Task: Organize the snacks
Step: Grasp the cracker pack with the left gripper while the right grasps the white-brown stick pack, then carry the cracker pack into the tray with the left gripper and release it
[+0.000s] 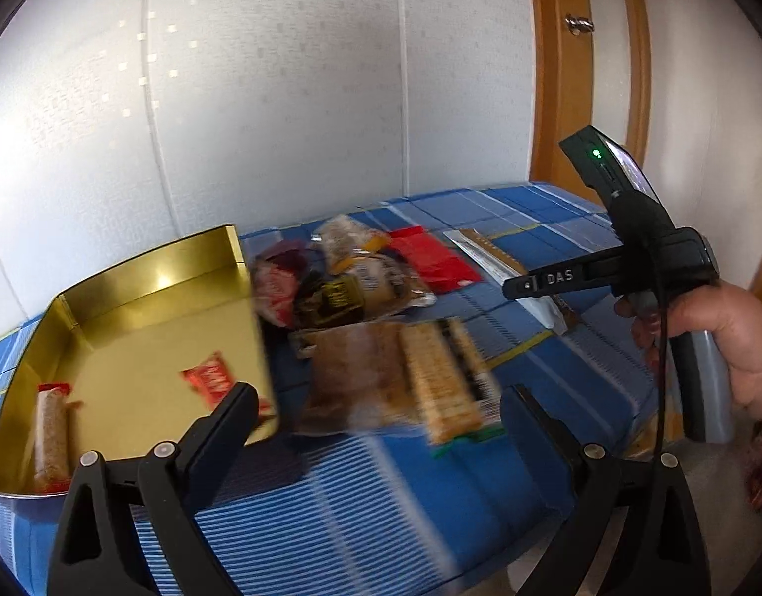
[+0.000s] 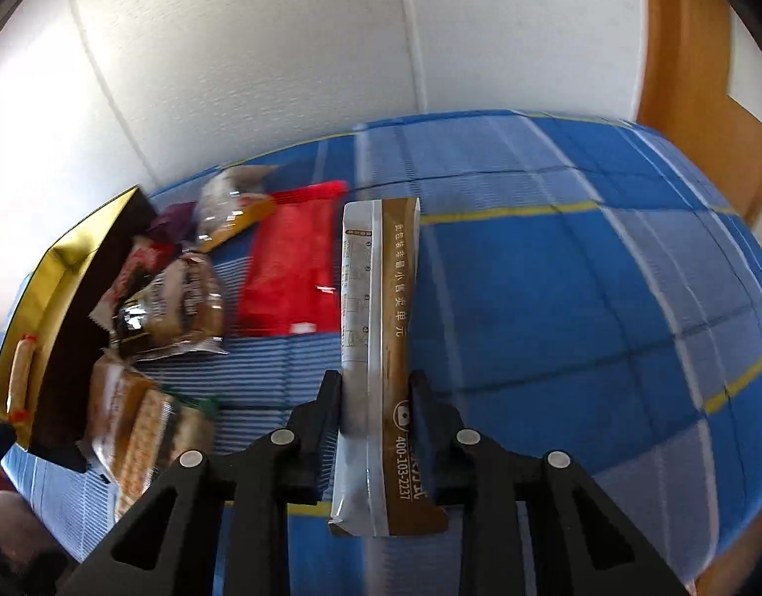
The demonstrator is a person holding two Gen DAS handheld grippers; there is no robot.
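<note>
My right gripper is shut on a long brown-and-white snack packet, which sticks out ahead of the fingers just above the blue checked cloth. The left wrist view shows that gripper from the side, held by a hand. My left gripper is open and holds nothing, hovering before a biscuit packet and a brown packet. A gold tin at the left holds an oat bar and a small red packet.
A pile of wrapped snacks lies beside the tin, with a flat red packet to its right. A white wall runs behind the cloth. A wooden door frame stands at the right. The cloth's right half is bare.
</note>
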